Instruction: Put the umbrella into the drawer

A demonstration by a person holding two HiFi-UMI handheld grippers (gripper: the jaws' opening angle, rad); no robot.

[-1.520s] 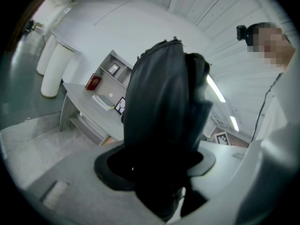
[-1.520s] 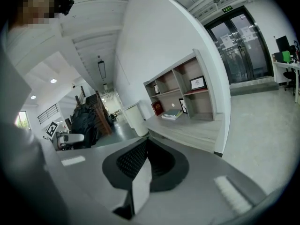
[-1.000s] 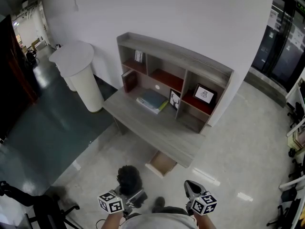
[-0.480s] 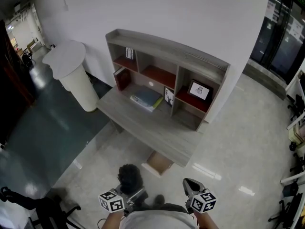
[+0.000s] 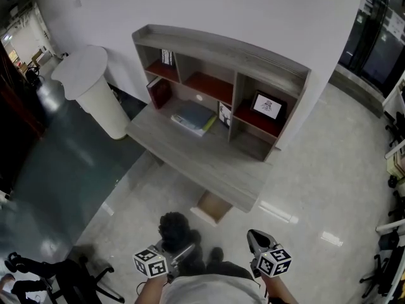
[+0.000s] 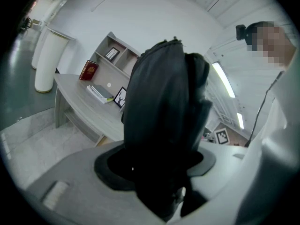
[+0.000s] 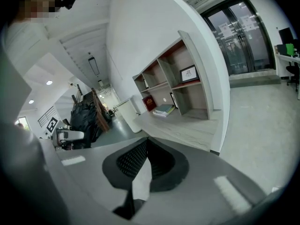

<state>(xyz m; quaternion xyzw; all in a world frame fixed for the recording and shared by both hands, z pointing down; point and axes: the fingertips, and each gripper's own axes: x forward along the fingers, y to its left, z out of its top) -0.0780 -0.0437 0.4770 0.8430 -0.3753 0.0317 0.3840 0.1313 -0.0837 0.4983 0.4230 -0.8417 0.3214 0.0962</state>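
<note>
In the head view my left gripper (image 5: 181, 256) is at the bottom left, shut on a black folded umbrella (image 5: 174, 228) that sticks up and forward from its jaws. The left gripper view shows the umbrella (image 6: 164, 102) filling the middle, clamped between the jaws of the left gripper (image 6: 159, 177). My right gripper (image 5: 254, 237) hangs at the bottom right, shut with nothing in it; its pads (image 7: 133, 161) meet at the tips. The open drawer (image 5: 212, 208) juts out under the grey desk (image 5: 183, 160), ahead of both grippers.
A hutch (image 5: 221, 56) on the desk holds books and framed pictures. A white round pedestal (image 5: 95, 94) stands left of the desk. A black chair base (image 5: 60, 277) lies at the bottom left. Glass doors (image 5: 386, 37) are at the far right.
Both grippers have sunk a little toward the bottom of the picture and the desk has shifted slightly left and up. The umbrella stays in the left gripper.
</note>
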